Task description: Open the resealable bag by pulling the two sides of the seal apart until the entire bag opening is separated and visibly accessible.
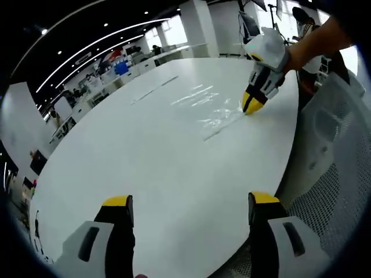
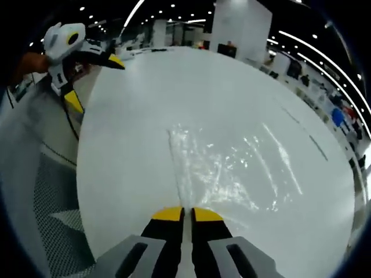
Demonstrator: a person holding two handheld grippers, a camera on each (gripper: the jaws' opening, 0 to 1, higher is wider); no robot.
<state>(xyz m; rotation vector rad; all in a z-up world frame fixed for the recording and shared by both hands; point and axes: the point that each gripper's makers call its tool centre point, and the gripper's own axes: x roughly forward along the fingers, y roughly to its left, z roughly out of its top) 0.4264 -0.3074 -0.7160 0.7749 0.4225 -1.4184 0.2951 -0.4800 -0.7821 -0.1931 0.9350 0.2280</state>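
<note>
Clear plastic bag [image 2: 226,168] lies flat on the white table [image 1: 145,150], seal unopened. Right gripper [image 2: 186,215] pinches its near edge; left gripper [image 1: 188,208] hangs released, well apart, so pulling remains.

The bag [image 2: 223,168] lies flat on the bench [image 2: 174,87], near the edge beside the chair [image 1: 330,150]. In the right gripper view it spreads ahead of the right tongs [image 2: 188,215], whose tips are closed on its near edge, with the seal strip running straight away from them. In the left gripper view the bag [image 1: 217,119] lies far ahead and to the right, the right tongs [image 1: 253,106] at its far end. The left tongs [image 1: 191,202] hang over the bench's near part, jaws wide, well apart from the bag. The chair stands right of the bench there.
</note>
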